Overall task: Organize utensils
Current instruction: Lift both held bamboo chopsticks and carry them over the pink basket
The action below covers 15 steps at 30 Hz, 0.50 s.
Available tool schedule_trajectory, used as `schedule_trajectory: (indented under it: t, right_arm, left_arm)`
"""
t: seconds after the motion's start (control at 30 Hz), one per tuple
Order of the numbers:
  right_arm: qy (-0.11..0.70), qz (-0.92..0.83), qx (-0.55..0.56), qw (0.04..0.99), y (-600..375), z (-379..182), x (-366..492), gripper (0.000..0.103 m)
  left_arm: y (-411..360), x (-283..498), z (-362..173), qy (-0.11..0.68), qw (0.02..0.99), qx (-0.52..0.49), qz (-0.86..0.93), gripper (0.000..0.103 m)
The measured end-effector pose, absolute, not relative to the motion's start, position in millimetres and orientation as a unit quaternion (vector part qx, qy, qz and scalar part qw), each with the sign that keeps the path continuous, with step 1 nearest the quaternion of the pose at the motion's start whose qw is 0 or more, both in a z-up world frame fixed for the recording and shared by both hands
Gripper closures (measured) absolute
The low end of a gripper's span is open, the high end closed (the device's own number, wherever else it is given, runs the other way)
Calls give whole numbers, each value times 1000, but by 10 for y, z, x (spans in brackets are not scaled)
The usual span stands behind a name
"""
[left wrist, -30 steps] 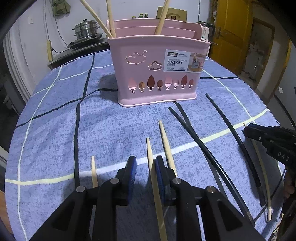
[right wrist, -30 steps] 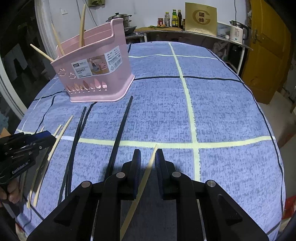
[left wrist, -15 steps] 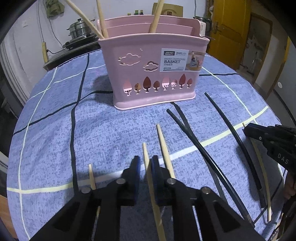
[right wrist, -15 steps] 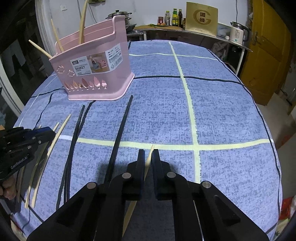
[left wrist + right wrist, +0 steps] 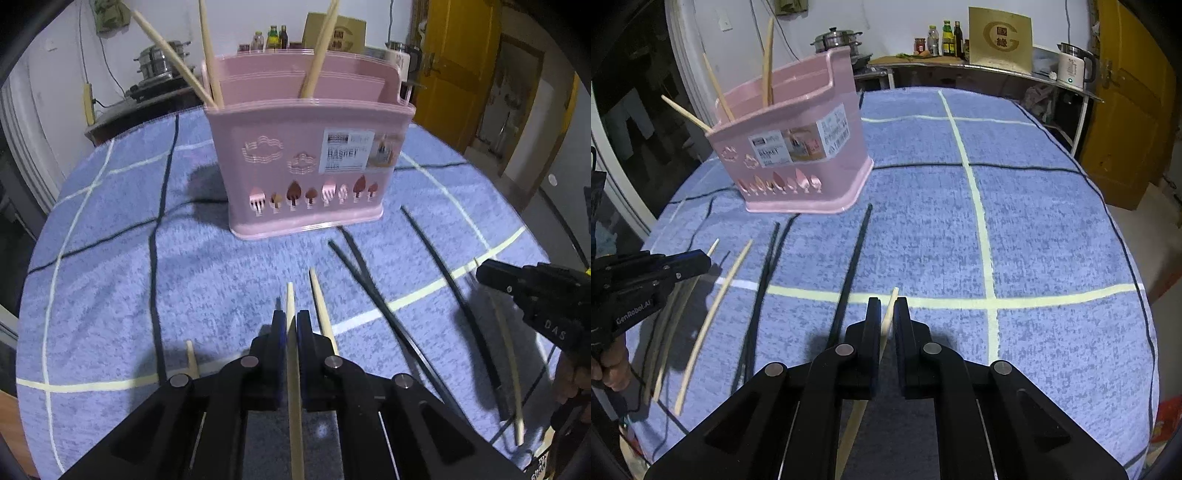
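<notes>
A pink utensil basket stands on the blue cloth and holds three wooden chopsticks; it also shows in the right wrist view. My left gripper is shut on a wooden chopstick, lifted a little off the cloth. My right gripper is shut on another wooden chopstick near the yellow stripe. Loose wooden chopsticks and black chopsticks lie on the cloth between the grippers and the basket.
The round table's cloth has black and yellow lines. A counter with bottles, a kettle and a pot stands behind. A yellow door is at the right. The table edge curves close on both sides.
Both grippers have closed on their wooden chopsticks. The left gripper has moved closer to the basket and lifted its chopstick.
</notes>
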State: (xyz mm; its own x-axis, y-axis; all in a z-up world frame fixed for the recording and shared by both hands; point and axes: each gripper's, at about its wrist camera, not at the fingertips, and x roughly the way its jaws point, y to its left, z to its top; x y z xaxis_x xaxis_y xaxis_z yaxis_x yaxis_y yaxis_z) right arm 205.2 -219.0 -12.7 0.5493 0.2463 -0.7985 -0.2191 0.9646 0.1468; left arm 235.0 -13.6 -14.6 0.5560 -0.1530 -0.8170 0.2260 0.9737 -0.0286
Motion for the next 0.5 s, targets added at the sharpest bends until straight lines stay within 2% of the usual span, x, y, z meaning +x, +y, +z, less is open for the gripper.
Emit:
schedule_trajectory:
  t: [0.5]
  right_arm:
    - [374,159,22,913,-2153,617,2028,98]
  left_arm:
    - [19,2266,761,373,920,19,-118,98]
